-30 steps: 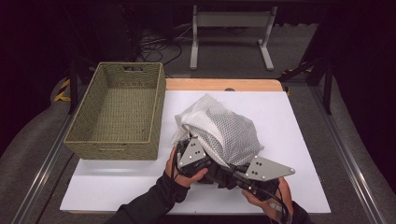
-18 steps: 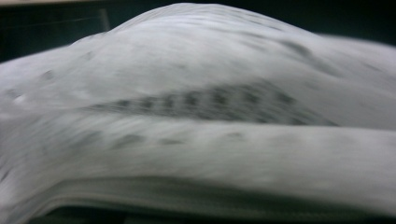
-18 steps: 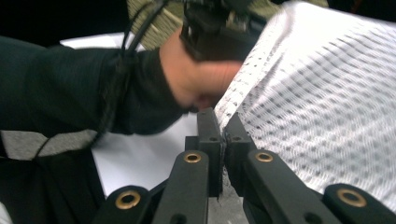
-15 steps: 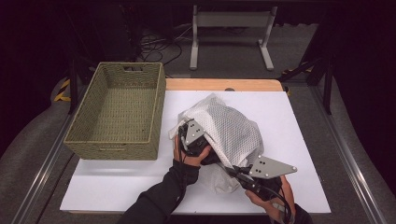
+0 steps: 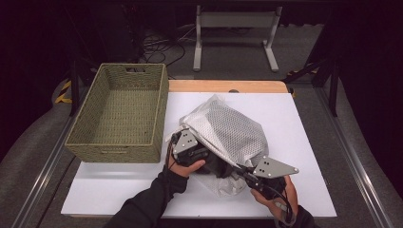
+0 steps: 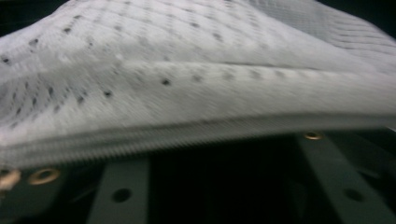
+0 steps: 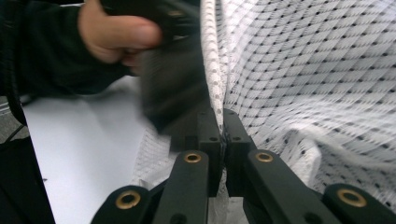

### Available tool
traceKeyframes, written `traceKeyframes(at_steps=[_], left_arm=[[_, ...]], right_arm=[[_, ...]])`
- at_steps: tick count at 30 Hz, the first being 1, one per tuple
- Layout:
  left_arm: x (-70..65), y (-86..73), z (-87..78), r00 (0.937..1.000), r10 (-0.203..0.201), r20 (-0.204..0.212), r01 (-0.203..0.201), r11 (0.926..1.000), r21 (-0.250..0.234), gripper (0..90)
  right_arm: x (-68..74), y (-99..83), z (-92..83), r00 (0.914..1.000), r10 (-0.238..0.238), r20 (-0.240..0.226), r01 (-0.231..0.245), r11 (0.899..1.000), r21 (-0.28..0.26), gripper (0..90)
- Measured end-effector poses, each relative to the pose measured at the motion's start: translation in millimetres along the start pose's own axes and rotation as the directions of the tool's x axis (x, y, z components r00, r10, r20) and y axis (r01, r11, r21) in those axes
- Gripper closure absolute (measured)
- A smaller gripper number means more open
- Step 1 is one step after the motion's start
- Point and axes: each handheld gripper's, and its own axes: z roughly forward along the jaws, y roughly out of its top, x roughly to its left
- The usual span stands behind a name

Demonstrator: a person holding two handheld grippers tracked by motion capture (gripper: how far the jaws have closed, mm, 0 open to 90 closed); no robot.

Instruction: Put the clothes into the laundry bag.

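White mesh zip-up laundry bag (image 5: pixel 223 130) lies mid-desk on the white desk top (image 5: pixel 304 123), just right of the woven olive basket (image 5: pixel 119 114). Right tool (image 7: pixel 223 140) is clamped tight on the bag's zip edge at its near side. Left tool (image 5: pixel 190 149) sits at the bag's left edge w/ jaws just opening, about halfway apart under the fabric, not pinching it.

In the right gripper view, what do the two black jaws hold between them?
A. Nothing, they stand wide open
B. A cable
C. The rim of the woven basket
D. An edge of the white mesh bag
D: in the right gripper view the right gripper has its jaws closed together on an edge of the white mesh bag.
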Motion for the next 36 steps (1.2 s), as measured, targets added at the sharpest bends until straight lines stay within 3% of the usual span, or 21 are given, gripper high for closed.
traceKeyframes(at_steps=[3, 4, 5, 7, 9, 12, 14, 15, 18, 21, 22, 23, 24, 27, 28, 29, 30, 31, 32, 34, 36], left_arm=[[-5.6, 0.1, -13.4, 0.9981, 0.025, 0.056, -0.028, 0.9987, 0.042, 39.3], [-11.3, -0.2, -20.9, 0.9971, 0.06, 0.047, -0.064, 0.9947, 0.081, 35.3], [-11.3, -0.2, -20.9, 0.9971, 0.06, 0.047, -0.064, 0.9947, 0.081, 33.1], [-16.4, -1.9, -29.8, 0.9948, 0.07, 0.075, -0.078, 0.9895, 0.121, 30.7], [-22.7, -5.8, -39.9, 0.9916, 0.097, 0.085, -0.11, 0.979, 0.172, 24.8], [-27.1, -13.1, -48.1, 0.9911, 0.099, 0.089, -0.116, 0.9703, 0.212, 19.2], [-27.6, -19.6, -49.6, 0.9927, 0.079, 0.09, -0.1, 0.9636, 0.248, 16.0], [-27.7, -23.7, -47.8, 0.9936, 0.064, 0.093, -0.087, 0.9584, 0.272, 12.8], [-27.0, -38.8, -31.6, 0.9918, 0.068, 0.108, -0.103, 0.9265, 0.362, 8.6], [-22.5, -46.3, -12.1, 0.9937, 0.05, 0.101, -0.086, 0.9113, 0.403, 9.2], [-21.3, -46.3, -5.1, 0.9934, 0.044, 0.106, -0.085, 0.9005, 0.426, 9.5], [-20.3, -45.1, -1.4, 0.9922, 0.067, 0.105, -0.106, 0.894, 0.435, 11.1], [-21.5, -43.8, 2.7, 0.9924, 0.092, 0.081, -0.118, 0.8942, 0.432, 12.7], [-21.0, -41.2, 9.4, 0.992, 0.111, 0.06, -0.126, 0.8898, 0.439, 39.3], [-21.2, -39.9, 11.2, 0.9915, 0.118, 0.055, -0.13, 0.8991, 0.418, 39.3], [-20.2, -37.7, 12.3, 0.9902, 0.131, 0.047, -0.139, 0.9047, 0.403, 51.0], [-18.6, -35.6, 14.4, 0.9907, 0.118, 0.069, -0.135, 0.9153, 0.379, 63.6], [-20.4, -30.7, 13.5, 0.9915, 0.113, 0.063, -0.128, 0.9394, 0.318, 74.2], [-21.3, -25.2, 12.2, 0.9918, 0.112, 0.06, -0.125, 0.9504, 0.285, 82.4], [-24.3, -12.5, 8.7, 0.9886, 0.131, 0.074, -0.144, 0.9658, 0.215, 83.7], [-28.3, -0.4, 8.6, 0.9882, 0.138, 0.066, -0.148, 0.9729, 0.177, 83.9]], right_arm=[[-2.1, 1.5, -1.7, 1.0, 0.007, 0.001, -0.007, 1.0, -0.009, 89.3], [-2.6, 1.7, -1.8, 1.0, 0.008, 0.0, -0.008, 1.0, -0.009, 89.4], [-2.9, 1.7, -1.8, 0.9999, 0.011, 0.0, -0.011, 1.0, -0.009, 89.4], [-2.6, 1.6, -1.6, 0.9999, 0.012, -0.003, -0.012, 1.0, -0.008, 89.4], [-1.2, 1.9, -1.6, 1.0, 0.006, -0.003, -0.007, 1.0, -0.007, 89.4], [0.6, 2.0, -1.8, 1.0, 0.005, -0.008, -0.005, 1.0, -0.002, 89.3], [1.0, 2.0, -1.5, 1.0, 0.001, -0.008, -0.001, 1.0, 0.0, 89.3], [1.4, 1.9, -1.2, 0.9999, 0.002, -0.014, -0.002, 1.0, 0.003, 89.3], [3.3, 0.6, 1.7, 0.9997, -0.006, -0.025, 0.006, 1.0, 0.018, 89.3], [4.8, -2.0, 7.3, 0.9993, -0.014, -0.036, 0.016, 0.999, 0.038, 89.2], [5.4, -3.0, 9.2, 0.9992, -0.016, -0.037, 0.018, 0.999, 0.045, 89.2], [5.7, -4.1, 11.2, 0.999, -0.015, -0.041, 0.017, 0.999, 0.051, 89.2], [5.9, -4.6, 12.2, 0.9989, -0.016, -0.043, 0.019, 0.998, 0.055, 89.1], [5.5, -6.8, 14.9, 0.9989, -0.012, -0.045, 0.015, 0.998, 0.062, 89.0], [5.5, -6.8, 14.9, 0.9989, -0.012, -0.045, 0.015, 0.998, 0.062, 89.0], [5.1, -7.4, 15.5, 0.9989, -0.013, -0.045, 0.016, 0.998, 0.059, 89.0], [4.7, -7.8, 15.7, 0.9991, -0.013, -0.041, 0.016, 0.998, 0.054, 89.0], [4.3, -7.7, 15.9, 0.9993, -0.01, -0.037, 0.012, 0.999, 0.053, 89.0], [3.9, -6.9, 15.7, 0.9995, -0.011, -0.03, 0.013, 0.999, 0.046, 88.9], [3.6, -4.8, 14.2, 0.9997, -0.009, -0.024, 0.01, 0.999, 0.031, 88.9], [4.3, -1.4, 12.0, 0.9997, -0.006, -0.025, 0.006, 1.0, 0.013, 88.9]])
